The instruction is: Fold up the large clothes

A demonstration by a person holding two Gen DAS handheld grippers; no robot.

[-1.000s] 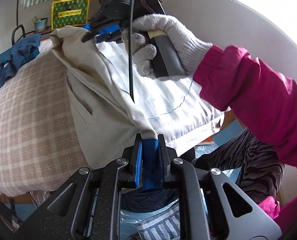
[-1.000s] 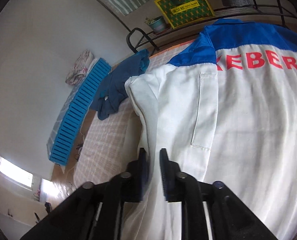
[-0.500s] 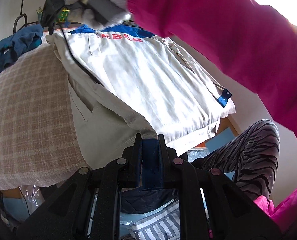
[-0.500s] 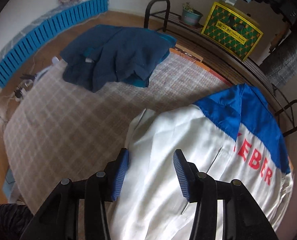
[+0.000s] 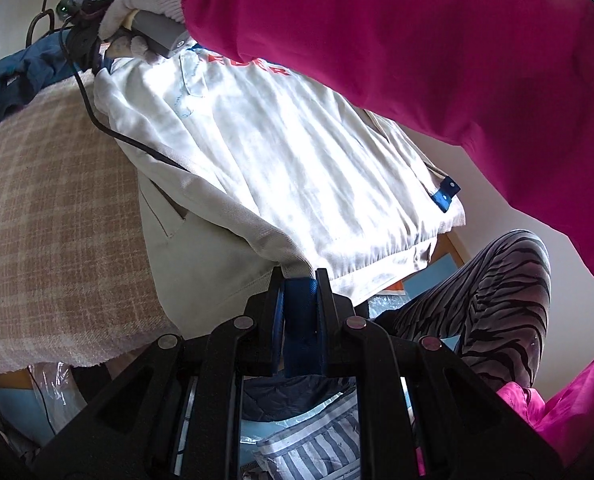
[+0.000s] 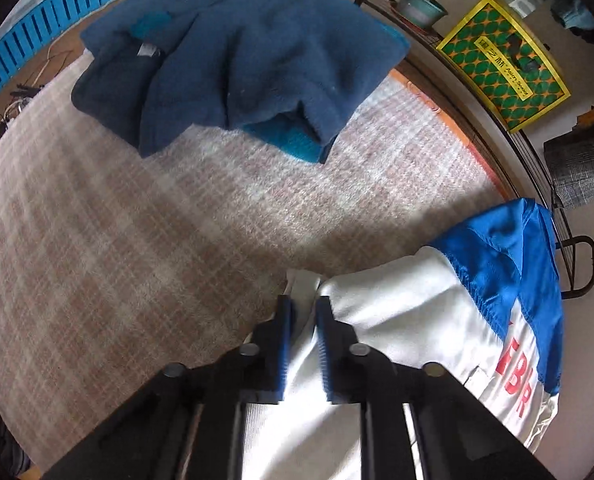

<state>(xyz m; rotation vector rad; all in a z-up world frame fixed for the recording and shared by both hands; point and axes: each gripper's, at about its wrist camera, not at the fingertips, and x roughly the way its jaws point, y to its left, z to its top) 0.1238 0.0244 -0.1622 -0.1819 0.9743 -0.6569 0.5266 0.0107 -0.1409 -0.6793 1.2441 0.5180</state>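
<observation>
swung to the jacket [image 6: 397,320] shoulder, right tool [image 6: 302,308] just closed pinching its partly hidden edge.

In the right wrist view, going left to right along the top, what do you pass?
Blue slatted panel → dark blue garment → potted plant → yellow-green box.

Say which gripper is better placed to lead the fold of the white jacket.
Right, probably: the right gripper is shut on the white jacket at its shoulder edge beside the blue yoke, over the checked blanket. The left gripper only pinches the hem corner at the blanket's edge.
</observation>
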